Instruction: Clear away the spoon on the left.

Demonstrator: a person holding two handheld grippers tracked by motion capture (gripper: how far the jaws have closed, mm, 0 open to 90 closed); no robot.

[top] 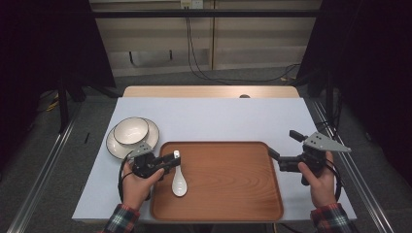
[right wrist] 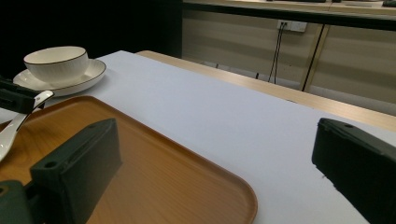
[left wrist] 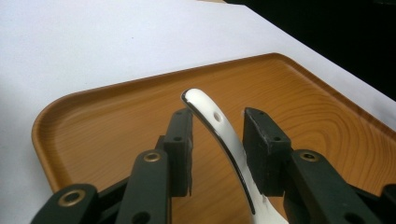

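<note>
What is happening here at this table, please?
A person holds a claw in each hand. The left claw stands around the handle of a white ceramic spoon that lies in the left part of a brown wooden tray; its jaws stand apart from the handle, so the spoon seems released. The right claw is open and empty beside the tray's right edge. A white bowl sits on a white plate behind the tray.

Bright, even overhead light, dark surroundings, near jaws slightly blurred.
</note>
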